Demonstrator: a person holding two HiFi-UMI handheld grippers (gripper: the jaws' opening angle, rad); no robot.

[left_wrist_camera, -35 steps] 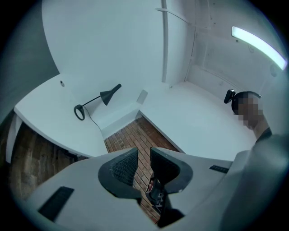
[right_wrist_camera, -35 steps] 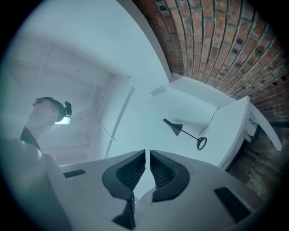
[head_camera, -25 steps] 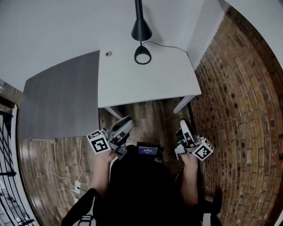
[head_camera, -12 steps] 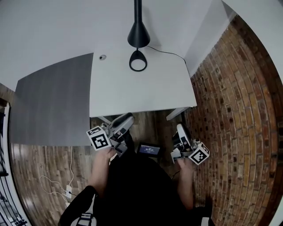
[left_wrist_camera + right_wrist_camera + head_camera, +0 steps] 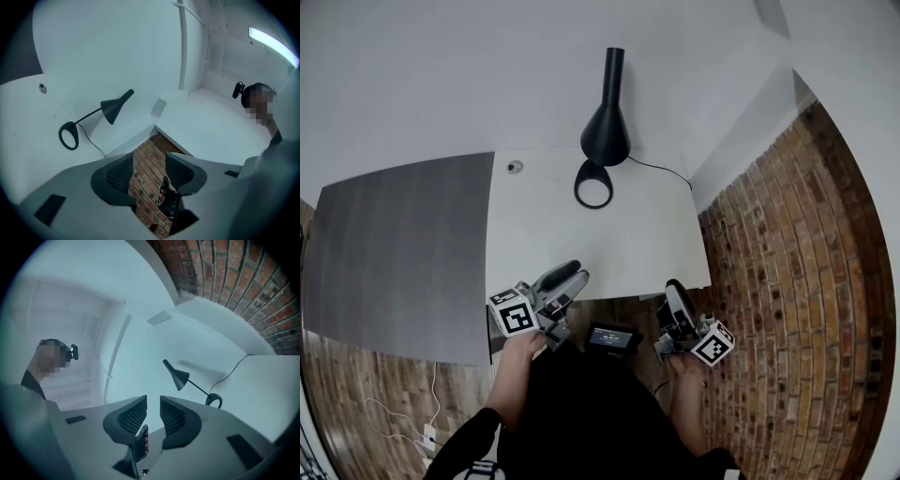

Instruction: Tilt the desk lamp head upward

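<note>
Jaws: left gripper opening wide, right gripper opening narrower, both empty. Desk lamp at far edge of desk, well apart. Head likely light, rigid, slick; grip cone's narrow end.

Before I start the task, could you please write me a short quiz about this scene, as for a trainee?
1. True or false: the desk lamp stands on the white desk.
2. The brick wall is on which side of the person? A) left B) right C) behind the lamp
3. Fill in: the lamp's base has the shape of a ____.

Key: 1 true; 2 B; 3 ring.
</note>
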